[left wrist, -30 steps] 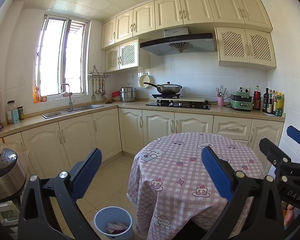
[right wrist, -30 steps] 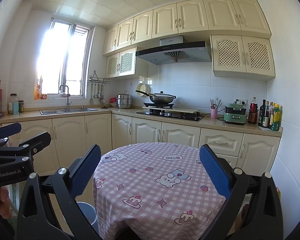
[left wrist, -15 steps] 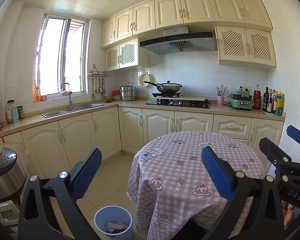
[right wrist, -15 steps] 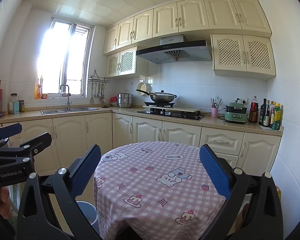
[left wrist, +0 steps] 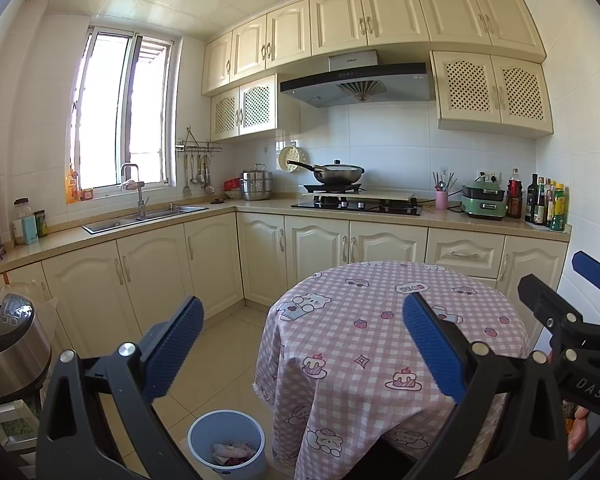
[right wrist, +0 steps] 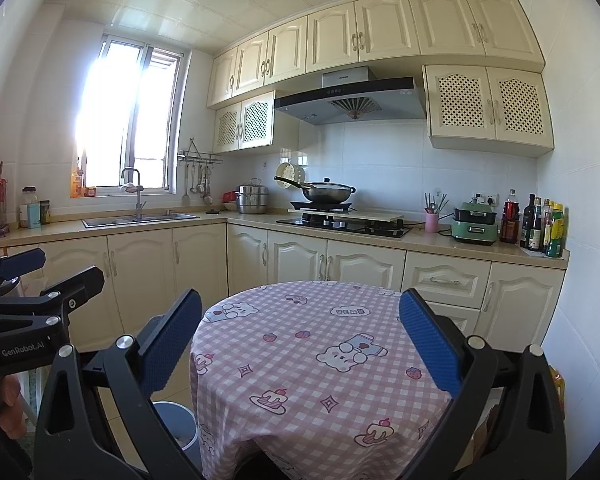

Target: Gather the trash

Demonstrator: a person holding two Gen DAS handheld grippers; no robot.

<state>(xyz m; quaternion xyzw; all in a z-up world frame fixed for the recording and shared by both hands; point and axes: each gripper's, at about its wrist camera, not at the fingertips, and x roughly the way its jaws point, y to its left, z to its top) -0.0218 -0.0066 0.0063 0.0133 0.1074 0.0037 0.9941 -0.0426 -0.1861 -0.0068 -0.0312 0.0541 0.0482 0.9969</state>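
left wrist view: the task's thing, a blue trash bin (left wrist: 227,442), stands on the tiled floor at the bottom centre of the frame, just beside the hanging edge of the pink checked tablecloth (left wrist: 384,344). crumpled trash (left wrist: 232,451), pinkish and white, lies in the bottom of the bin. the left gripper (left wrist: 303,344) hangs above all this with its jaws wide apart and nothing between them; one blue pad (left wrist: 172,346) sits left of the bin, the other over the cloth at right. the round table under the cloth fills the lower right middle of the frame, its top bare of loose items. at the right edge the right gripper (left wrist: 580,320) shows from the side, with fingertips of a hand (left wrist: 578,426) below it.

in the right wrist view the right gripper (right wrist: 300,342) is also spread wide and empty, its pads framing the tablecloth (right wrist: 320,364). the bin (right wrist: 176,424) peeks out at lower left, partly hidden behind the gripper's frame and the cloth. the left gripper (right wrist: 24,292) appears at the left edge, held by a hand (right wrist: 10,404).

farther out, cream cabinets run along the back. a sink (left wrist: 144,216) lies under the window at left, a wok (left wrist: 336,172) sits on the stove at centre, a green appliance (left wrist: 483,199) and a row of bottles (left wrist: 546,204) stand at right. a rice cooker (left wrist: 8,344) sits at the left edge.
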